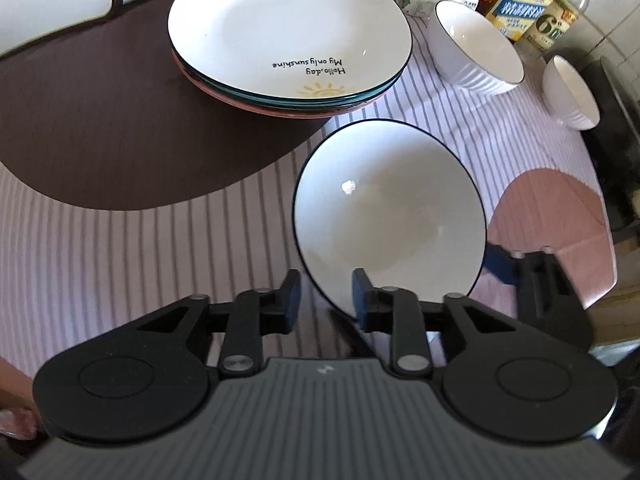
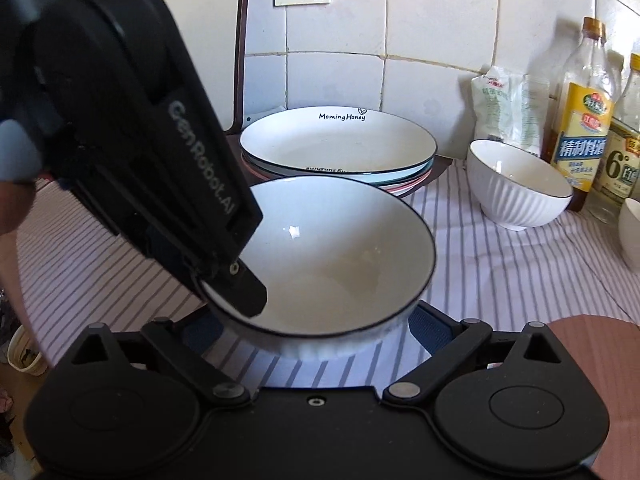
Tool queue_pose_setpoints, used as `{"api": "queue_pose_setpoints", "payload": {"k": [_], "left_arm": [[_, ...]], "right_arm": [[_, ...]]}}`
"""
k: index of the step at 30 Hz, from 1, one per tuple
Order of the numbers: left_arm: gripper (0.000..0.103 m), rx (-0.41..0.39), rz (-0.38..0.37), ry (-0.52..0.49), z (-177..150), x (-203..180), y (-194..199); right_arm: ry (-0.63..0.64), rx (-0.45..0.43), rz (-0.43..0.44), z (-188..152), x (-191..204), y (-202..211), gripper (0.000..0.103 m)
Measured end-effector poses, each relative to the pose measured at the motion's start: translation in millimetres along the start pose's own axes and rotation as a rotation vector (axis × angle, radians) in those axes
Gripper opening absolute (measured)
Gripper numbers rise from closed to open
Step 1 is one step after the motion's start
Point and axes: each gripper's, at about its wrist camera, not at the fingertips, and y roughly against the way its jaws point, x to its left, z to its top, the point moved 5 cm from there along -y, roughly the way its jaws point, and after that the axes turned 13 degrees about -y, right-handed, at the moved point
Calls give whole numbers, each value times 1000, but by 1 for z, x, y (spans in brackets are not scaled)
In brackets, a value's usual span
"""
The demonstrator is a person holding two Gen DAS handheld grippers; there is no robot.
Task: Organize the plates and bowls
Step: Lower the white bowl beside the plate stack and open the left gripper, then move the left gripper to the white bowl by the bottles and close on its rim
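Three white ribbed ceramic bowls with thin dark rims are in sight. The nearest bowl point(image 1: 390, 212) sits on the purple-striped cloth of the counter point(image 1: 140, 248), just in front of a stack of shallow white plates point(image 1: 288, 36) with lettering. At least three plates show by their rims, the lowest pink. The second bowl point(image 1: 476, 48) and third bowl point(image 1: 570, 94) stand farther right, apart from each other, near the bottles point(image 2: 584, 112) along the tiled wall point(image 2: 440, 20).

The left claw point(image 1: 326, 300) straddles the near bowl's rim, one finger inside and one outside, its jaws parted and no pad visibly pressing. The right claw point(image 2: 316, 328) stands spread wide on either side of the same bowl's base without gripping it.

Open striped cloth lies left of the bowl; a pink mat point(image 2: 600, 360) lies at its right.
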Motion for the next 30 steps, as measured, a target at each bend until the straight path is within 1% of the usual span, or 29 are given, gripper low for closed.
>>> {"api": "queue_pose_setpoints", "payload": {"k": [1, 3, 5, 10, 12, 13, 15, 18, 20, 21, 23, 24, 28, 30], "left_arm": [[40, 13, 5, -9, 1, -1, 2], [41, 23, 4, -17, 2, -2, 9], [45, 29, 3, -30, 2, -2, 18], [49, 17, -4, -65, 4, -6, 39], [51, 12, -15, -79, 7, -8, 47], [53, 12, -32, -88, 10, -10, 50], [53, 5, -58, -88, 13, -10, 57], [56, -21, -43, -109, 21, -11, 70], [57, -23, -67, -121, 26, -12, 76], [57, -32, -63, -141, 30, -14, 79], [59, -60, -23, -211, 40, -19, 88], [59, -65, -15, -239, 45, -21, 91], [61, -81, -23, -291, 70, -27, 98], [63, -103, -44, -296, 85, -31, 99]], "right_arm": [[-3, 3, -1, 0, -1, 5, 100], [-18, 13, -3, 2, -6, 15, 100], [-44, -3, -8, 4, -12, 26, 100], [-147, -20, -17, 16, -36, 54, 100], [-201, -40, -43, 25, -47, 66, 100], [-236, -57, -69, 29, -53, 72, 100], [-283, -84, -82, 39, -64, 83, 100], [-330, -118, -85, 51, -78, 99, 100], [-358, -106, -86, 59, -85, 104, 99], [-368, -88, -88, 65, -88, 105, 96], [-376, -35, -74, 74, -93, 105, 92], [-378, -19, -70, 77, -95, 105, 90], [-390, -17, -31, 99, -101, 113, 86], [-414, -26, -5, 108, -106, 115, 85]]}}
